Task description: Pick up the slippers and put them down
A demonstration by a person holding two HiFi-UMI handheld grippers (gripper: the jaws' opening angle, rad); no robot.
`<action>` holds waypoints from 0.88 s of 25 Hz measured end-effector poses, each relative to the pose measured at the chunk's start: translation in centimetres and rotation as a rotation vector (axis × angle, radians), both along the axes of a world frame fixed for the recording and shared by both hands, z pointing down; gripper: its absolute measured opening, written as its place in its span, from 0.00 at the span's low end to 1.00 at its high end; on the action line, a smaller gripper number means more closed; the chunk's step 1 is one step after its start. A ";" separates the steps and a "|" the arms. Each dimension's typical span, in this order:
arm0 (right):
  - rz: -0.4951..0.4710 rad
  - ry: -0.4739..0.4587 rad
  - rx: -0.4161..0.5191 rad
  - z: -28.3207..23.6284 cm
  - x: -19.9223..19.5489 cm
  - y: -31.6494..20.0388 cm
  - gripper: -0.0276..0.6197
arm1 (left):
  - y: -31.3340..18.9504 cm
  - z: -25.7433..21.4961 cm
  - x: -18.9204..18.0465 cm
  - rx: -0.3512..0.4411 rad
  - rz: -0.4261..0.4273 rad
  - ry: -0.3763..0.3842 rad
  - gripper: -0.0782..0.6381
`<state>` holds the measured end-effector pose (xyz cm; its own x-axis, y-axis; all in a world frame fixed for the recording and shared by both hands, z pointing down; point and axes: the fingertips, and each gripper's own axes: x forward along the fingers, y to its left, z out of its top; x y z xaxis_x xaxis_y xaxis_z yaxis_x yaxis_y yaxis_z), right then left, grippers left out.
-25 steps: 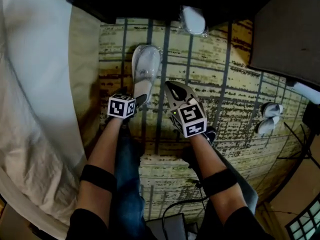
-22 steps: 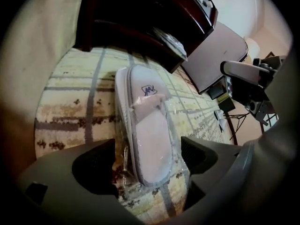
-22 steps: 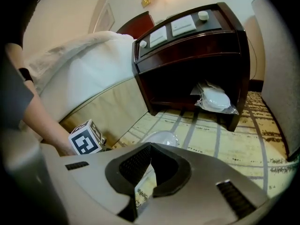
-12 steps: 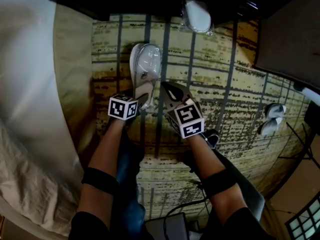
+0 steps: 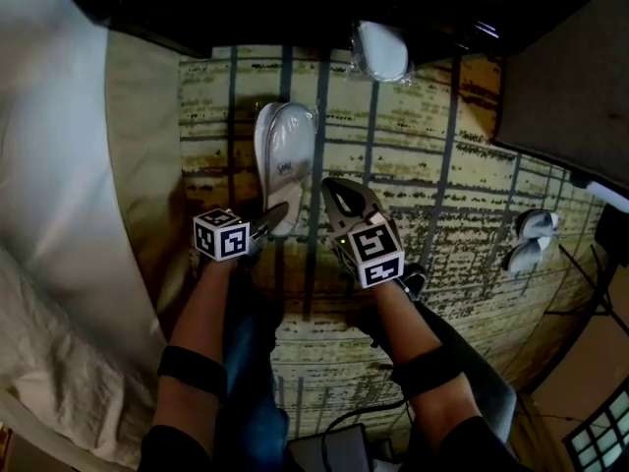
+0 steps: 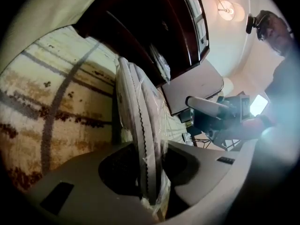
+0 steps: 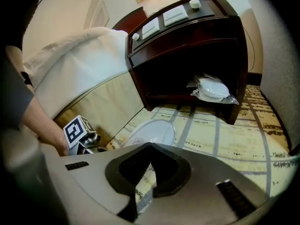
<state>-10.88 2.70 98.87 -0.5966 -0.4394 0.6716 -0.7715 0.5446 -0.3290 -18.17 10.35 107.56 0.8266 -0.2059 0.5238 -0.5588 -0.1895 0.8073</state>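
the left hand-held gripper [image 5: 272,217] is clamped on the heel end of a pair of flat white slippers sealed in clear plastic wrap [image 5: 285,150]. its jaws have just been closing with the pack between them.

in the head view the slippers stretch over a cream rug with dark grid lines [image 5: 423,155], at about eleven o'clock from the centre. their toes point to twelve o'clock and the left hand-held gripper holds their six o'clock end. whether that end is off the rug i cannot tell. the right hand-held gripper [image 5: 337,193] sits just beside the slippers at their four o'clock, its jaws pressed together. a second plastic-wrapped white pair [image 5: 381,52] lies at twelve o'clock, by the dark wooden nightstand [image 5: 295,8]. a white bed [image 5: 59,165] fills the nine o'clock side. two small pale things [image 5: 531,239] lie on the rug at three o'clock, and i cannot tell what they are.

in the left gripper view the slippers stand edge-on and run from the jaws at six o'clock up towards twelve. the wrap is crumpled where both pads press on it. the rug lies at nine o'clock and the nightstand at one o'clock.

in the right gripper view the jaws meet at their tips with nothing clamped. the slippers show just past the tips, near the centre. the left hand-held gripper's marker cube is at nine o'clock. the second pair sits in the nightstand's open lower space at two o'clock.
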 end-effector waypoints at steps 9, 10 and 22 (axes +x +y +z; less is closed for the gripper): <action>0.046 0.029 0.023 -3.4 2.9 -0.4 0.05 | -2.2 -7.0 -0.2 0.056 -0.026 0.104 0.26; 0.053 0.027 0.028 -3.8 3.1 -0.6 0.05 | -3.2 -7.5 -0.3 0.068 -0.040 0.108 0.26; 0.110 -0.051 0.094 -5.6 1.5 -5.0 0.05 | -19.4 -10.4 0.6 0.177 -0.185 0.144 0.26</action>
<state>-9.36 -2.26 93.27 -0.5736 -0.5637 0.5944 -0.8119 0.4876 -0.3211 -17.61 -9.03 97.15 0.8296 -0.4381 0.3461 -0.4790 -0.2401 0.8443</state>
